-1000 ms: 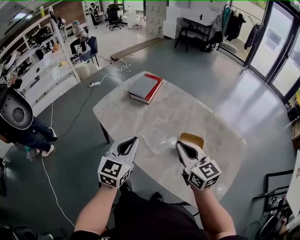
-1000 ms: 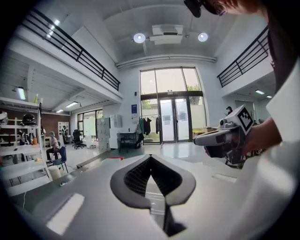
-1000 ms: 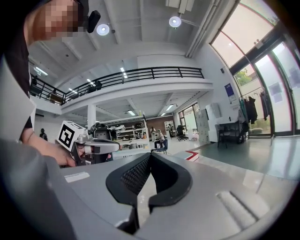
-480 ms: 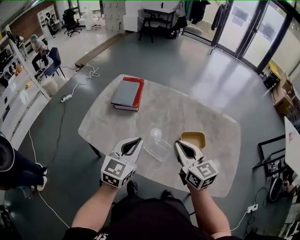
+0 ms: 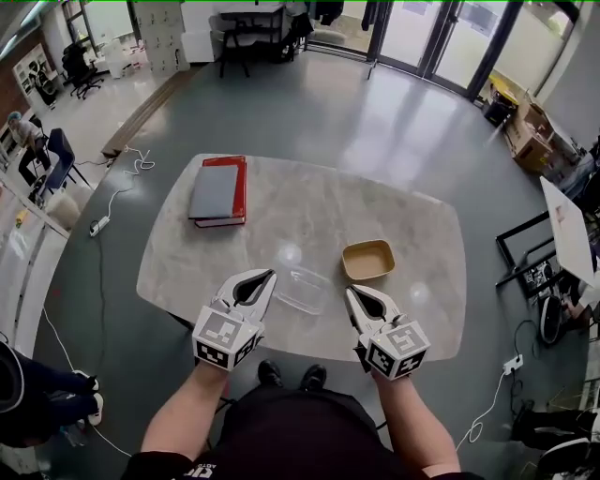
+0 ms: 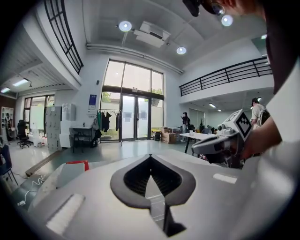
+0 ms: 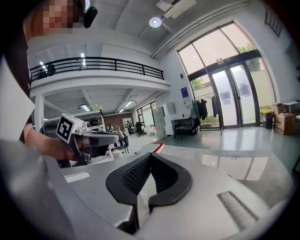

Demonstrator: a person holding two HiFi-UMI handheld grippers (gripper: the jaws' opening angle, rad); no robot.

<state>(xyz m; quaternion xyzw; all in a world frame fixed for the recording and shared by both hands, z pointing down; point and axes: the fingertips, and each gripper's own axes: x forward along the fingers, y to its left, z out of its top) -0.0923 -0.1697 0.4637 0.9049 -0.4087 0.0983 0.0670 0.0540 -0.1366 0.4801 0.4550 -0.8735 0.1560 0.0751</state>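
Note:
My left gripper (image 5: 265, 275) is shut and holds nothing; it hovers over the near edge of the marble table (image 5: 412, 225). Just right of its tip lies a clear plastic container (image 5: 302, 288). My right gripper (image 5: 350, 292) is shut and empty too, on the container's other side. A tan square bowl (image 5: 367, 260) sits just beyond its tip. In the left gripper view the jaws (image 6: 150, 157) meet at their tips and the right gripper (image 6: 224, 141) shows alongside. In the right gripper view the jaws (image 7: 150, 155) also meet, with the left gripper (image 7: 86, 137) beside them.
A grey book with a red cover (image 5: 217, 192) lies at the table's far left; it also shows as the book (image 6: 70, 171) in the left gripper view. Chairs and a desk (image 5: 244, 23) stand far back. A white board (image 5: 572, 234) and cables stand at the right.
The head view has swung, so the table now lies more squarely ahead and further off. Both grippers stay shut, side by side over the near edge.

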